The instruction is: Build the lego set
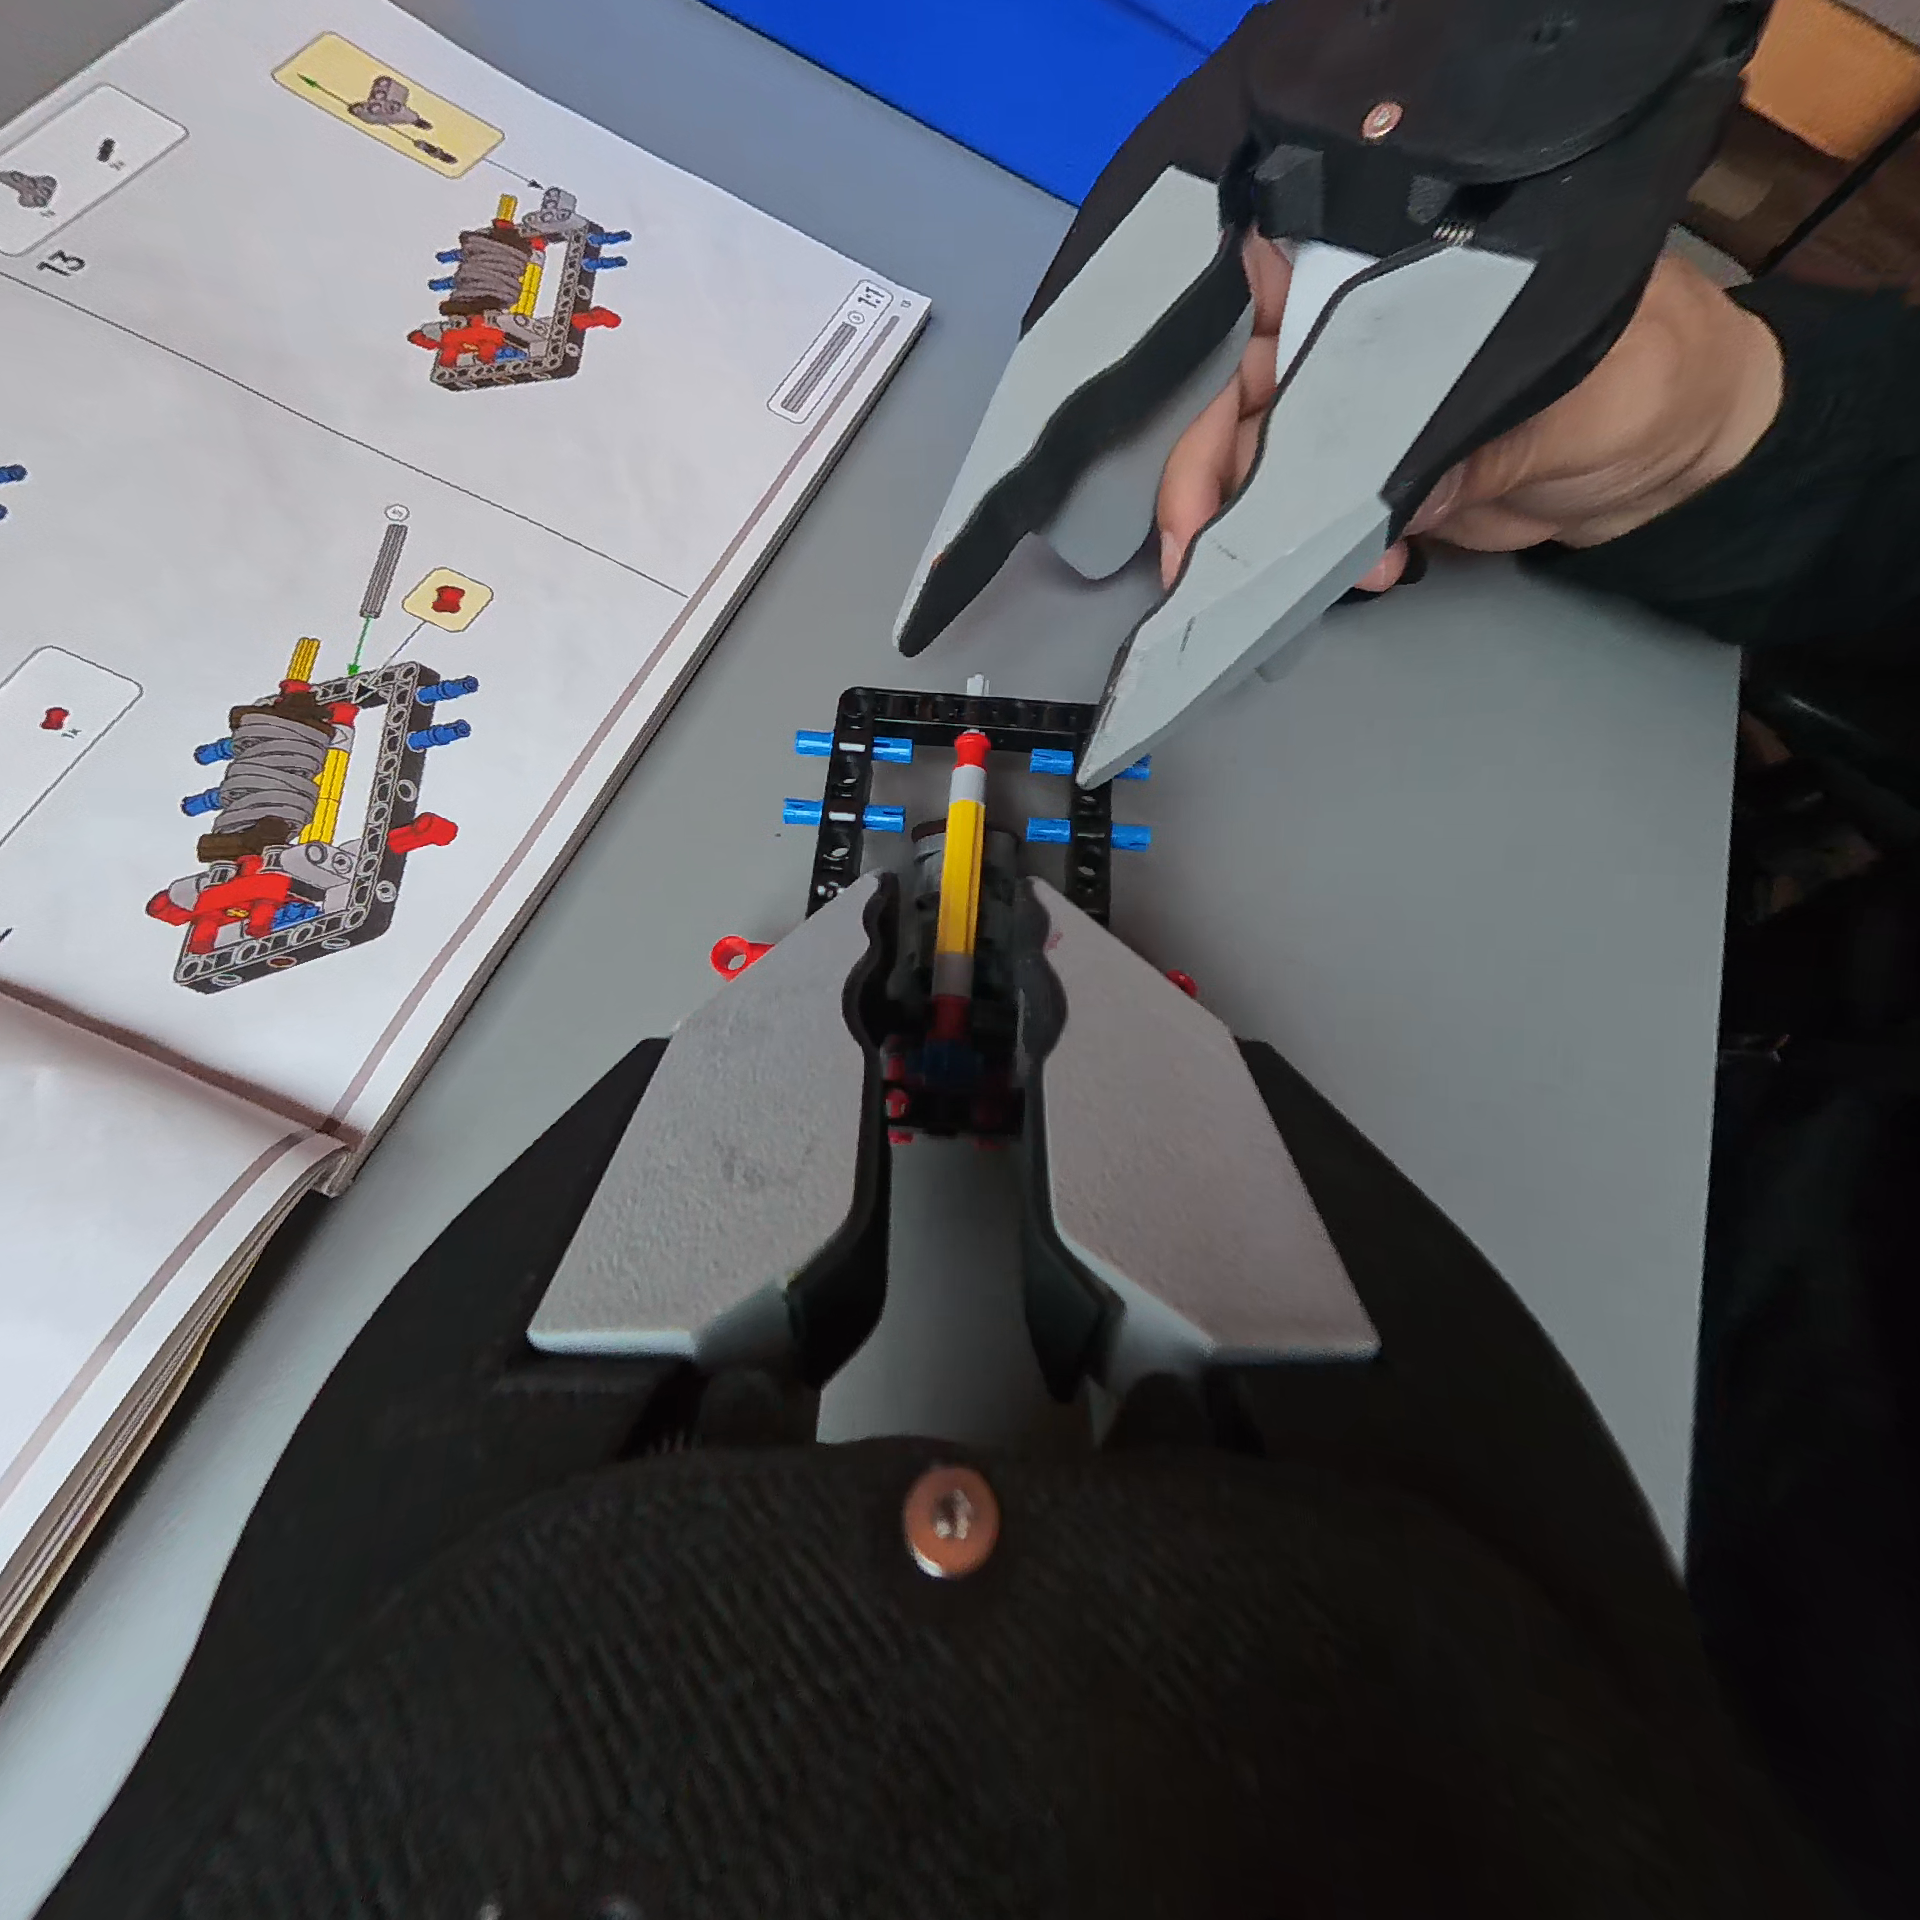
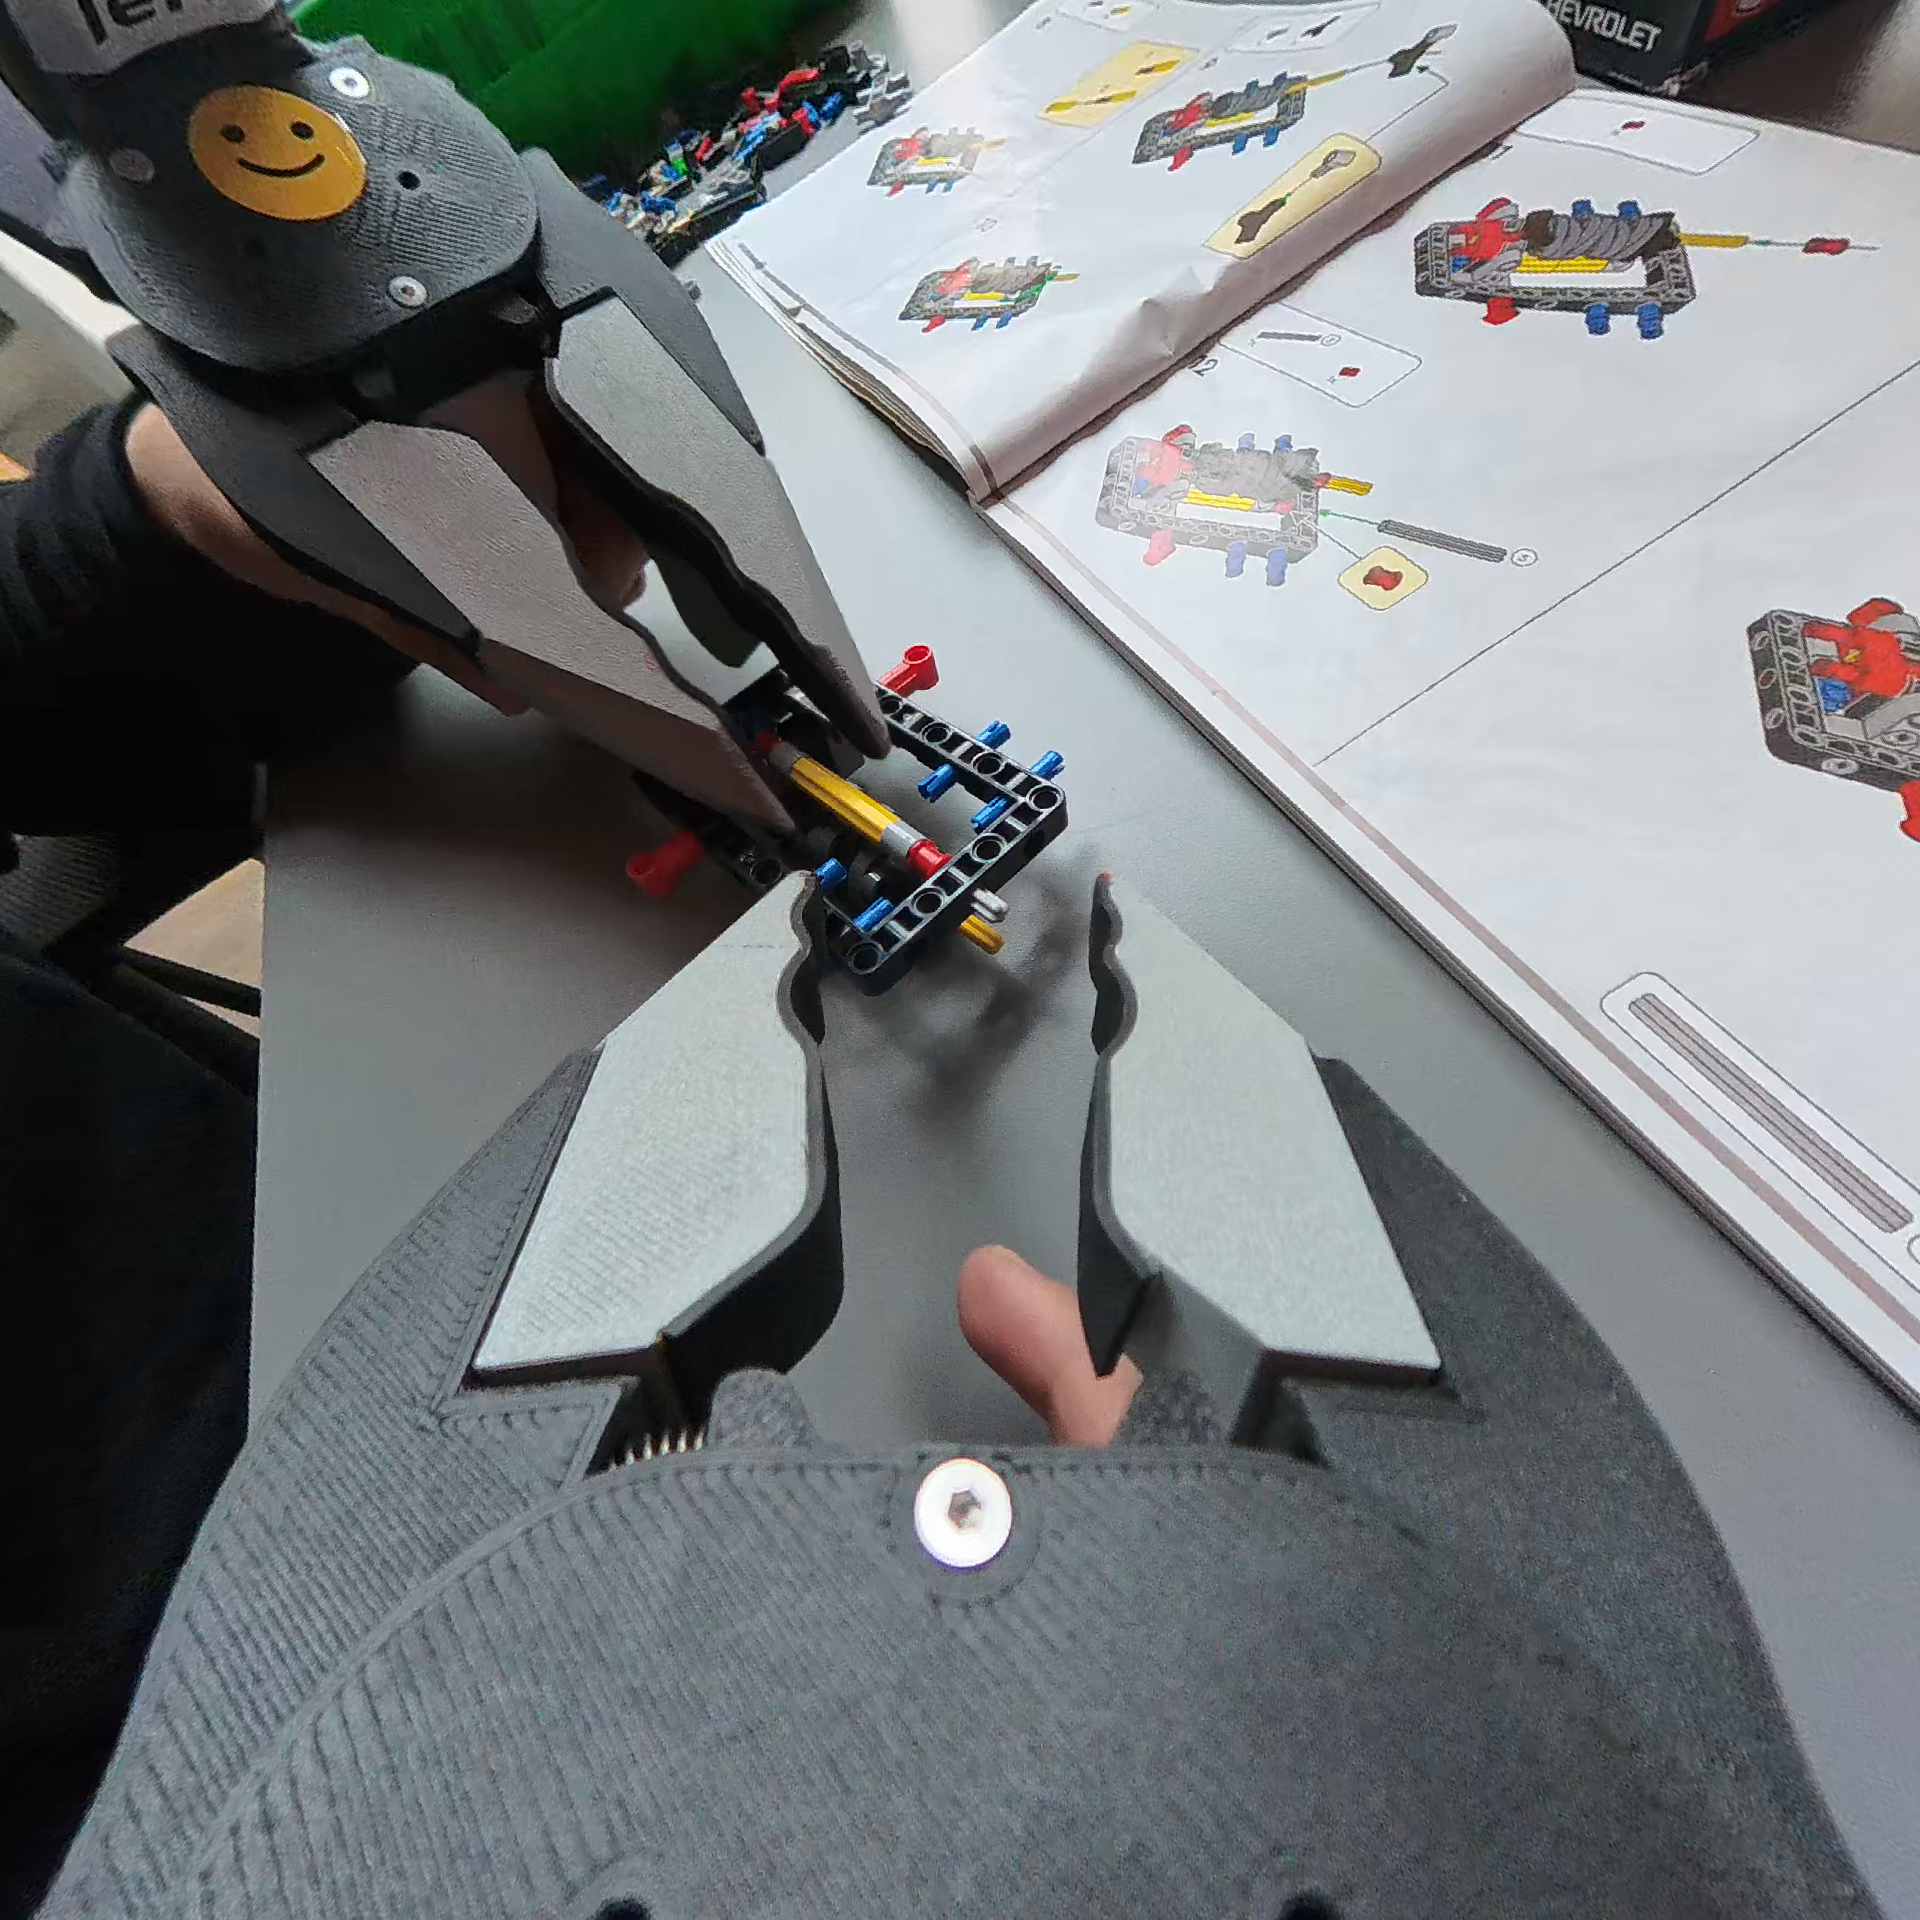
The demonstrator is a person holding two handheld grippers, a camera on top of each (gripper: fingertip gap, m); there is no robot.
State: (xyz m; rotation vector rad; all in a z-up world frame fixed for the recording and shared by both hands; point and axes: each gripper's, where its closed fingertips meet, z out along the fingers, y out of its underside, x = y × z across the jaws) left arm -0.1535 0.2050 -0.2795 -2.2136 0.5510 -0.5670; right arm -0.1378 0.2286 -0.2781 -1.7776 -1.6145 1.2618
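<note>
While the left claw (image 1: 951, 894) pinches the black frame assembly (image 1: 961, 821) to steady it, the right claw (image 2: 951, 904), spread and empty, hovers beside the frame's far end.

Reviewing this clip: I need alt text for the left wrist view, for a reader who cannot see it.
The left gripper is closed on a partly built lego assembly, a black rectangular frame with blue pins and a yellow axle, resting on a grey table. The open right gripper, held in a person's hand, approaches its far end, and an open instruction booklet lies on the left.
</note>
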